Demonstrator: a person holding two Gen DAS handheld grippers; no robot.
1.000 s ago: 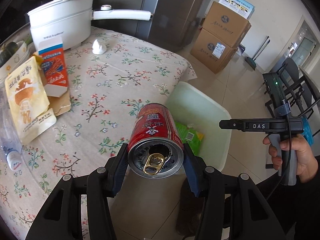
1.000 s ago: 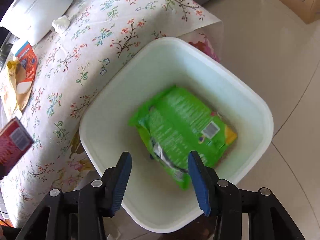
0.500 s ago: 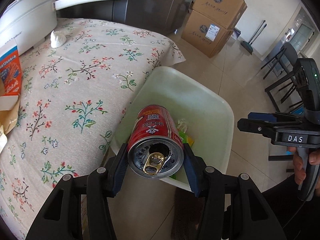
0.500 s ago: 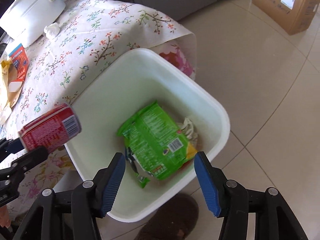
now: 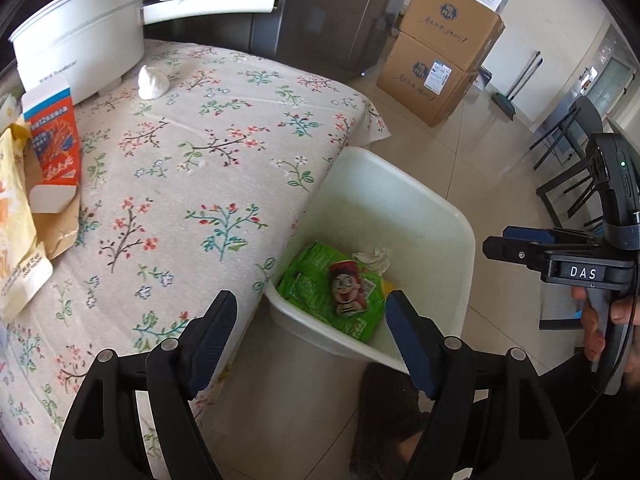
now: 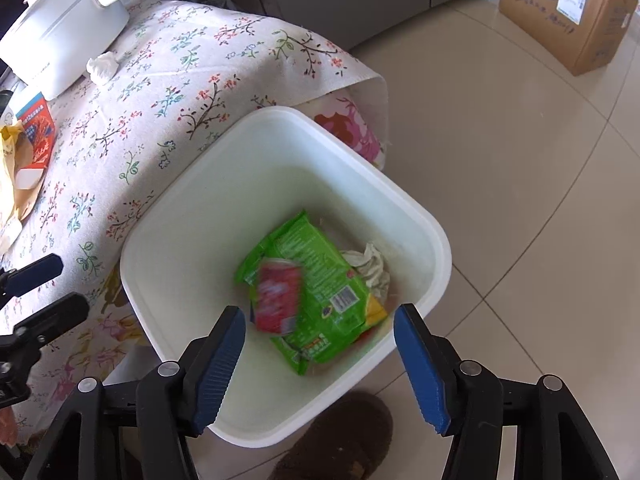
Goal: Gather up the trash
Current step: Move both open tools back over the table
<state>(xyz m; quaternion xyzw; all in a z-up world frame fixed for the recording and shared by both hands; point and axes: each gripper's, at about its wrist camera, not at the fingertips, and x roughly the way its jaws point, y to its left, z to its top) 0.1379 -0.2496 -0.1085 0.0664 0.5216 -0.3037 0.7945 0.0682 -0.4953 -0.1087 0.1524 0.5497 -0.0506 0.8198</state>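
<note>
- Left gripper (image 5: 308, 332): fingers spread wide, nothing between them, over the gap where table edge meets bin.
- Right gripper (image 6: 316, 356): fingers wide apart, empty, above the near rim of the bin.
- Red can (image 5: 347, 288): inside the bin, lying on the green wrapper (image 5: 308, 284); motion-blurred in the right wrist view, so its exact pose is unclear.
- Crumpled tissue (image 6: 370, 266) also in the bin, touching the wrapper's far side.
- Bin (image 6: 168, 248): white, on the floor, pressed against the tablecloth overhang.
- Brown slipper (image 6: 336, 436) on the floor just by the bin's near corner.
- Table (image 5: 224, 168): floral cloth. Left on it: white tissue wad (image 5: 153, 82) beside the white pot (image 5: 80, 36), orange-blue carton (image 5: 52, 148) lying flat, yellow bag (image 5: 16, 232) next to it, brown paper partly under both.
- Background: two stacked cardboard boxes (image 5: 440, 56) on the tile floor, dark chair (image 5: 576, 152) at the right.
- Right gripper body also shows at the right edge of the left wrist view, held in a hand (image 5: 600, 320).
</note>
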